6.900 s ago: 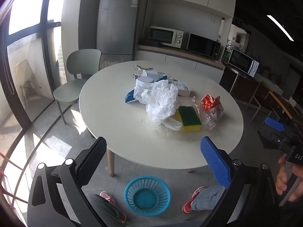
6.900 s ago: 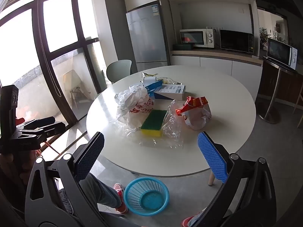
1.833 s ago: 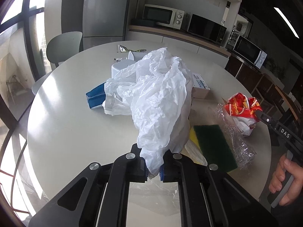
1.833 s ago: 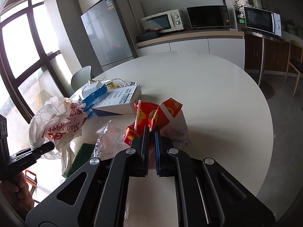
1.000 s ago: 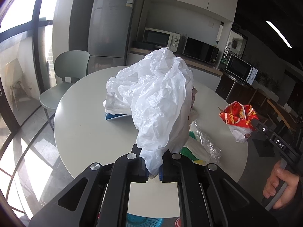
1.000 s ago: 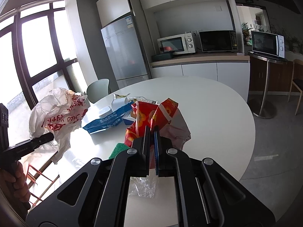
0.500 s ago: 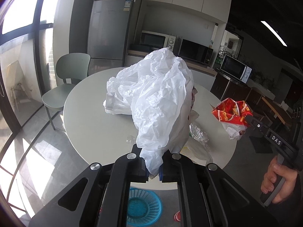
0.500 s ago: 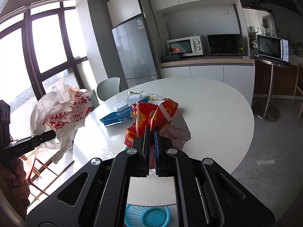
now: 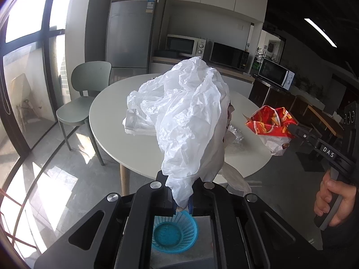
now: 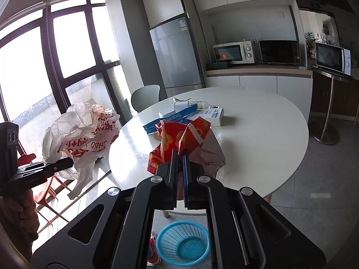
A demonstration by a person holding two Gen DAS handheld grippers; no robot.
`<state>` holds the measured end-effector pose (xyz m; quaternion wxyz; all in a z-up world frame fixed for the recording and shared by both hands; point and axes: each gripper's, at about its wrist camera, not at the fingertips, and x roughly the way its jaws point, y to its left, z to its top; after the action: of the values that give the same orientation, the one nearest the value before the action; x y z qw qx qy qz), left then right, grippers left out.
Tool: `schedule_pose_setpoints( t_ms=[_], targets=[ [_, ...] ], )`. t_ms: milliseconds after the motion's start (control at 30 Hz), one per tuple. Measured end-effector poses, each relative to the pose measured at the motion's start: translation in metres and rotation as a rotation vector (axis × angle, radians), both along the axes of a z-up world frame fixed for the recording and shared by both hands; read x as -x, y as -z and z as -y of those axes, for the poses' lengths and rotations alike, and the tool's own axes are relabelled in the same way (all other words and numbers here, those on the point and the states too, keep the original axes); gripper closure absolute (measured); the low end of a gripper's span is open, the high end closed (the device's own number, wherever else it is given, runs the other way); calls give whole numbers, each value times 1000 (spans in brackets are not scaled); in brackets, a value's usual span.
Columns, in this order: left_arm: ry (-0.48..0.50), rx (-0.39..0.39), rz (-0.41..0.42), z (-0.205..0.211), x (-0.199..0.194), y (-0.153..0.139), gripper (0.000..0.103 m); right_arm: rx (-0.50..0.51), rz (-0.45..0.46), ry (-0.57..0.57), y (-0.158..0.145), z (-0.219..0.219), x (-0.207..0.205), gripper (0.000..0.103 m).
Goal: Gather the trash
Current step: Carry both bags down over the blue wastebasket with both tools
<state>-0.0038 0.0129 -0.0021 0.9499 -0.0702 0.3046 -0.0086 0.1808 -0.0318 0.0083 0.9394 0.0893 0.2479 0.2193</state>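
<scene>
My left gripper (image 9: pixel 181 192) is shut on a crumpled white plastic bag (image 9: pixel 186 116) and holds it in the air above the floor, off the table's near edge. The bag also shows in the right wrist view (image 10: pixel 83 134), with red print. My right gripper (image 10: pixel 180 157) is shut on a red snack bag (image 10: pixel 179 139), also seen in the left wrist view (image 9: pixel 271 123), lifted in front of the table. A blue mesh waste basket (image 9: pixel 174 233) stands on the floor below both grippers; it also shows in the right wrist view (image 10: pixel 182 244).
The round white table (image 10: pixel 258 134) holds a white box (image 10: pixel 207 115), a blue packet (image 10: pixel 170 120), a small white tub (image 10: pixel 167 113) and clear wrap (image 9: pixel 235 134). A green chair (image 9: pixel 83 103) stands at its far left. A fridge and a counter with microwaves stand behind.
Both grippers have pulled back from the table with their bags. The blue basket now lies more fully below them in both views.
</scene>
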Motion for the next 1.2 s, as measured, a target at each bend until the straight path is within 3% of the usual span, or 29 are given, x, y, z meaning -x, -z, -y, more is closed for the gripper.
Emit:
schedule_pose_setpoints(
  t_ms=[267, 533, 900, 1200],
  targets=[
    [35, -17, -68, 1, 26, 27, 97, 40, -26, -50, 19, -18, 33, 100],
    [28, 4, -192, -6, 32, 77, 97, 61, -94, -142, 69, -37, 44, 100],
    [44, 42, -419, -8, -1, 169, 97, 105, -260, -190, 158, -64, 18, 100],
    [64, 69, -576, -9, -56, 244, 97, 165, -422, -202, 245, -84, -28, 100]
  ],
)
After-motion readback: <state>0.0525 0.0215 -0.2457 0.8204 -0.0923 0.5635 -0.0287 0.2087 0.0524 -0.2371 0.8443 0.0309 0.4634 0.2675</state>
